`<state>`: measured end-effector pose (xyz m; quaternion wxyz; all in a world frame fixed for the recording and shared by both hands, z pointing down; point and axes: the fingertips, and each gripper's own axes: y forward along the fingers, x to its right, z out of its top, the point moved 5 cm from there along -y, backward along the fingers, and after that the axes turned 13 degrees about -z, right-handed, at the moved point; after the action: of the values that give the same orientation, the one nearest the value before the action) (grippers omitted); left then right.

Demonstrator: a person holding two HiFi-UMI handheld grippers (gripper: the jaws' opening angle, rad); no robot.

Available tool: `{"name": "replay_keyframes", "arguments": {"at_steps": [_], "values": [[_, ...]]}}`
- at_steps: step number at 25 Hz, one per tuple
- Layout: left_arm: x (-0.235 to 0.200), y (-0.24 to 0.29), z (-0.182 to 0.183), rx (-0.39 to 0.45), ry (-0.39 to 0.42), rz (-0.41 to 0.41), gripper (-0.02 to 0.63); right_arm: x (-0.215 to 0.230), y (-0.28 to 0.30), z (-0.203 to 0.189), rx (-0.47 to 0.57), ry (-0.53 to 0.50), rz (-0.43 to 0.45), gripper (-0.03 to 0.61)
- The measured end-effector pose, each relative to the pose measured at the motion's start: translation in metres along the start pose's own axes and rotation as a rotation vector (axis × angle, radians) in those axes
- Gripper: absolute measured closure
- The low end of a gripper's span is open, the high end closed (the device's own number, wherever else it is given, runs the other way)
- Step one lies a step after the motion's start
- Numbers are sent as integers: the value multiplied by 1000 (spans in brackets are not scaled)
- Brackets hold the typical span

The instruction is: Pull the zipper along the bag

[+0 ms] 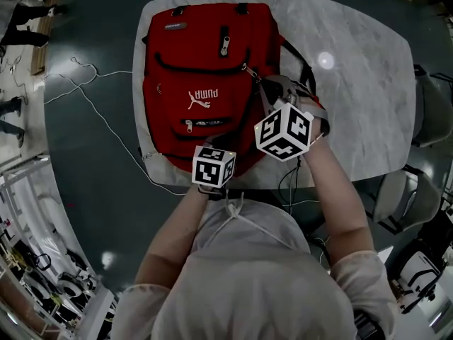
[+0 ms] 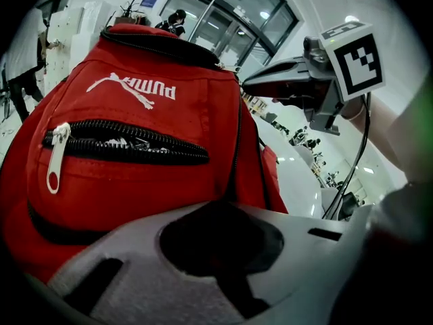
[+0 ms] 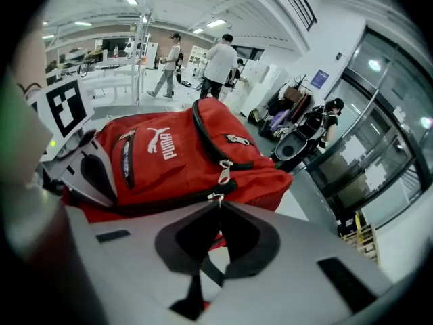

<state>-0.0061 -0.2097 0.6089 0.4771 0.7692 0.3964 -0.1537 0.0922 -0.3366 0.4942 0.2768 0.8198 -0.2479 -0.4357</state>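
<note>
Red backpack point(image 1: 205, 55) — long axis near-to-far

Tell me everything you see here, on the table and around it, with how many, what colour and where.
Red fabric backpack: one, red with black zippers, lying flat on the table.
Metal zipper pull: one, silver, on the backpack's side zipper, in the right gripper.
Front pocket zipper pull: one, pale, at the left end of the partly open front pocket.
White marble-look table: one, white, under the backpack.
Thin cable: one, white, on the dark floor left of the table.
Grey chairs: two, grey, right of the table.
People: at least three, in the hall beyond the table.
Left gripper: one, grey, shut on the backpack's near edge.
Right gripper: one, grey, shut on the metal zipper pull.
</note>
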Motion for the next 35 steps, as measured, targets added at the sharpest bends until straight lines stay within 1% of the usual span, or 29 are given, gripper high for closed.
{"name": "replay_keyframes", "arguments": {"at_steps": [5, 9, 11, 14, 17, 20, 23, 25, 26, 29, 33, 35], "values": [[0, -1, 0, -1, 3, -4, 595, 10, 6, 4, -3, 5, -13, 551], [0, -1, 0, 1, 8, -9, 595, 14, 13, 5, -11, 47, -17, 551], [-1, -1, -1, -2, 7, -12, 595, 13, 16, 4, -19, 79, -2, 551], [0, 0, -1, -6, 11, -20, 595, 14, 19, 1, -29, 142, 49, 549], [-1, 0, -1, -8, 15, -23, 595, 15, 20, -1, -23, 168, 72, 549], [-2, 0, -2, -11, 15, -29, 595, 15, 21, -3, -10, 188, 57, 548], [-2, 0, -2, -16, 15, -33, 595, 17, 21, -7, -21, 214, 26, 539], [-2, 0, -1, -19, 16, -33, 595, 18, 19, -11, -29, 222, -4, 479], [-2, 1, -1, -19, 17, -32, 595, 18, 17, -13, -29, 220, -18, 471], [-2, 1, -1, -21, 21, -26, 595, 16, 7, -18, -30, 233, -39, 466], [0, -1, -1, -22, 26, -11, 595, 8, -12, -24, -26, 309, -51, 466], [3, -4, 2, -5, 42, -1, 595, 4, -23, -27, -28, 352, -55, 468]]}}
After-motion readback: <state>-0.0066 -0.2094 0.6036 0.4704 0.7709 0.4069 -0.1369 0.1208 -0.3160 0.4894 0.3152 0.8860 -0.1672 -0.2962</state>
